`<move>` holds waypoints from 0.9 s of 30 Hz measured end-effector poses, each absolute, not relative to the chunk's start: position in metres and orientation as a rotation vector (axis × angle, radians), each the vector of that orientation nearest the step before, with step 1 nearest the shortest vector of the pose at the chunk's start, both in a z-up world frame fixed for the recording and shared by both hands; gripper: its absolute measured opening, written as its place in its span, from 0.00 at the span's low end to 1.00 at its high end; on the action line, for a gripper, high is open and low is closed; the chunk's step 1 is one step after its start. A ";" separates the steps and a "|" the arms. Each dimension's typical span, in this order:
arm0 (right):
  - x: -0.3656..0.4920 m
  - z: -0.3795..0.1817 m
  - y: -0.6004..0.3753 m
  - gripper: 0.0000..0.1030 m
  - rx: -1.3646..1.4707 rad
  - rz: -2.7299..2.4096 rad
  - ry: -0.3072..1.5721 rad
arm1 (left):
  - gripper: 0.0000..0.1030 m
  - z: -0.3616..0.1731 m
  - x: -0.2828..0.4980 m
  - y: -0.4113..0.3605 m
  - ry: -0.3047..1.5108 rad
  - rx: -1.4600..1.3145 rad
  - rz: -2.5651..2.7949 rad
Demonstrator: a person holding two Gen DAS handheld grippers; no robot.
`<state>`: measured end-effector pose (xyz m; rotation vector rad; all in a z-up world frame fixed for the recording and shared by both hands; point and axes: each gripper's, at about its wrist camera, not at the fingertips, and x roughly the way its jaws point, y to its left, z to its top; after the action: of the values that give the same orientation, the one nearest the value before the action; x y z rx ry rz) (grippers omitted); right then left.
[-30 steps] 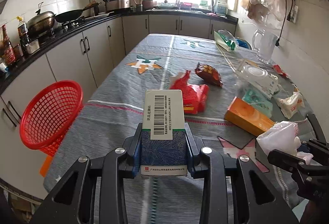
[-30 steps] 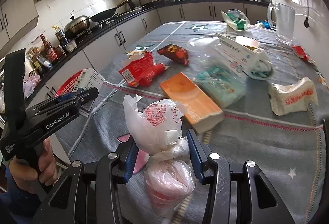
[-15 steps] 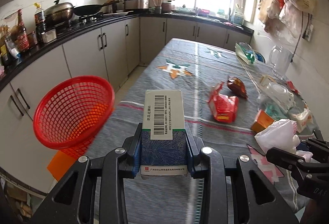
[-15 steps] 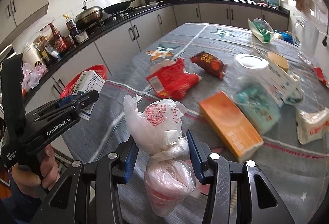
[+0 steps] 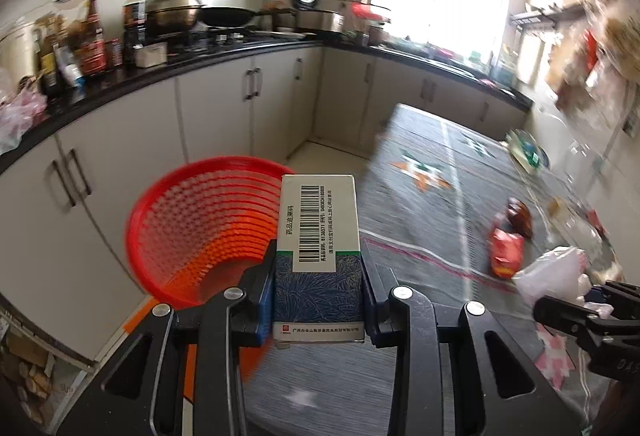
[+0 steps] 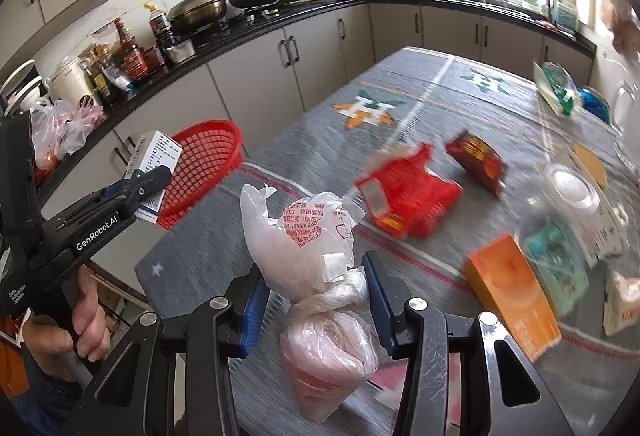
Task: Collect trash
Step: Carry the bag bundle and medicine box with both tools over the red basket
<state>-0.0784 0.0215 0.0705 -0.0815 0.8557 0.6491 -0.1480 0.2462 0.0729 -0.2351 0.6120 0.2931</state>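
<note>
**Both claws loaded, red basket just ahead of the left one**

In the left wrist view, the left claw [image 5: 319, 300] sits at bottom centre, pinching a medicine box [image 5: 319, 256] between its blue pads. The box stands upright, its long axis running straight up the frame, barcode face toward the camera. Directly behind the box, to the centre left, is the red basket [image 5: 192, 224], a mesh bin whose open mouth faces the camera. It sits off the left edge of the desk [image 5: 420, 196], in front of the grey kitchen cabinets. The box top overlaps the basket's right rim in this view, so I judge the basket lies ahead and slightly left of this claw.

In the right wrist view, the right claw [image 6: 316, 300] is at bottom centre, pressed onto the knotted neck of a plastic bag [image 6: 308, 248], white above the knot, pinkish below. The basket [image 6: 204, 164] appears at centre left, further off, with the left claw between. The left hand looks nearer the basket, so its box would likely drop first.

Spread across the right half of the desk lie a red wrapper [image 6: 408, 196], a dark snack packet [image 6: 478, 160], an orange carton [image 6: 516, 296] and other litter not yet collected.
</note>
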 end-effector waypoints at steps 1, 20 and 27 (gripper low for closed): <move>-0.077 0.073 0.029 0.49 -0.088 0.661 0.854 | 0.32 0.073 -0.150 0.255 0.608 -0.245 0.308; -0.008 0.066 0.189 0.50 -0.009 0.860 0.963 | 0.32 0.043 -0.133 0.347 0.656 -0.328 0.411; 0.019 0.040 0.222 0.50 0.054 0.877 1.050 | 0.32 0.027 -0.122 0.353 0.683 -0.337 0.406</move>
<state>0.0186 0.2225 0.0400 0.0535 1.0496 0.8766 -0.1223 0.3532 0.0275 -0.3368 0.6834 0.4059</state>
